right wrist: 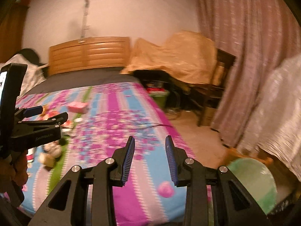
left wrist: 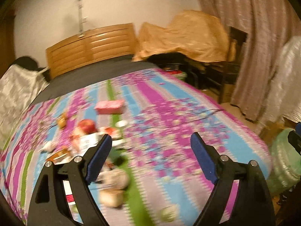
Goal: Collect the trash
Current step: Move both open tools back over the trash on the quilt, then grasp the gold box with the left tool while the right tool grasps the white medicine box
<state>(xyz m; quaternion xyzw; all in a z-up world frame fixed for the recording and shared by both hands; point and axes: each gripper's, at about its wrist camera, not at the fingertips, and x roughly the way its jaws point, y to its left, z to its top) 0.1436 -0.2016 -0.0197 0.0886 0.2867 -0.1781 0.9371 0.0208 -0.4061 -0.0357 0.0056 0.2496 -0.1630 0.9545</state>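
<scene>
**Left wrist view: both grippers empty above the bed**

The left gripper (left wrist: pixel 150 141) has its jaws spread wide, with nothing between them. The trash (left wrist: pixel 88 141) lies scattered on the colourful bedspread (left wrist: pixel 188 124), near the left finger. A pink box (left wrist: pixel 110 106) sits further back. The right gripper (right wrist: pixel 150 141) is half open and empty. A green bag (right wrist: pixel 261 184) stands beside the bed.
</scene>
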